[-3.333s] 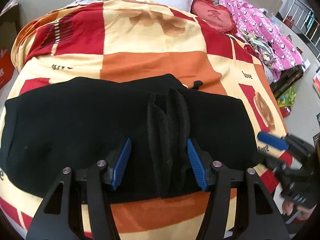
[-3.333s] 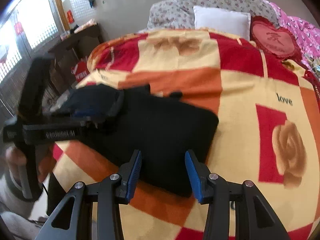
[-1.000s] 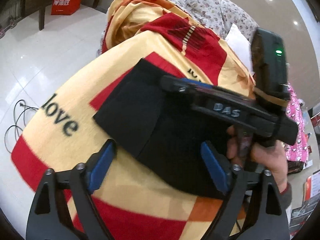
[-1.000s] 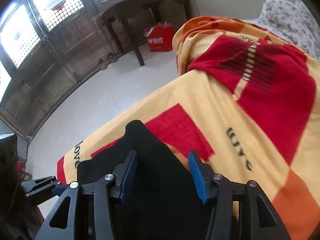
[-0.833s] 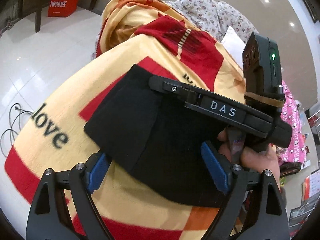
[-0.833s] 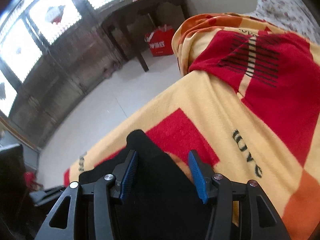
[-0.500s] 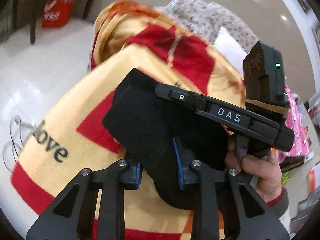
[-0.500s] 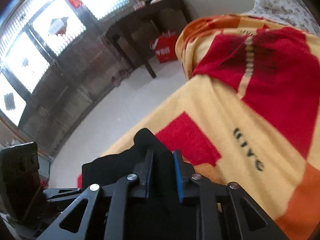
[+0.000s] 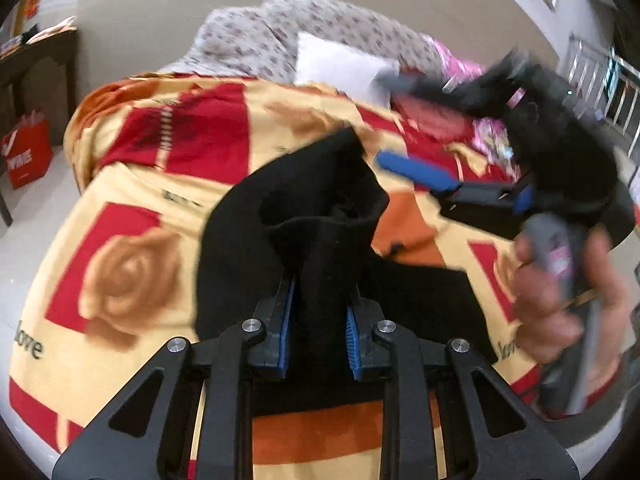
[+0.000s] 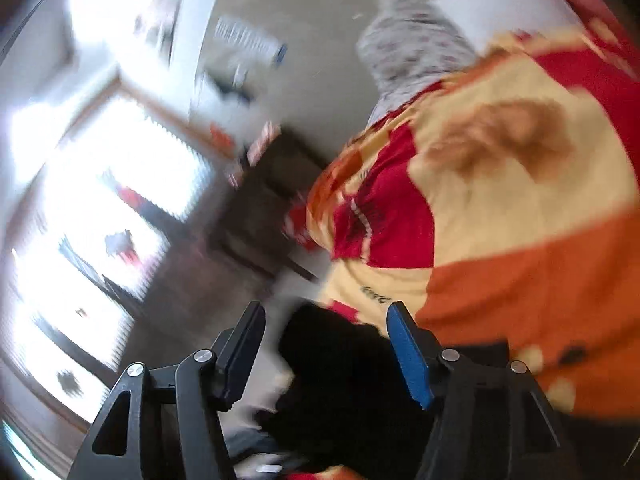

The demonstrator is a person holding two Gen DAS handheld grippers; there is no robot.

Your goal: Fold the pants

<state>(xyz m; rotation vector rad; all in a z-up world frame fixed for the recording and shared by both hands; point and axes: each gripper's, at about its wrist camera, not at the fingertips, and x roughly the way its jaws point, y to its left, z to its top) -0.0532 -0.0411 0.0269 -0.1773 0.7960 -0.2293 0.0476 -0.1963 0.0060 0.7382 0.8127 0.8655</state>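
The black pants lie on the red, yellow and orange blanket. My left gripper is shut on a bunched fold of the pants and holds it lifted above the bed. My right gripper appears in the left wrist view at upper right, held in a hand, its blue pads apart and clear of the cloth. In the blurred right wrist view its fingers stand open above the black pants, not gripping them.
A white pillow and floral bedding lie at the head of the bed. A red bag and dark table stand on the floor at left. Pink bedding and a metal rail are at right.
My left gripper closed on the pants' end and swung it up and over toward the bed's middle. My right gripper closed briefly, then let go, opened and lifted away to the right.
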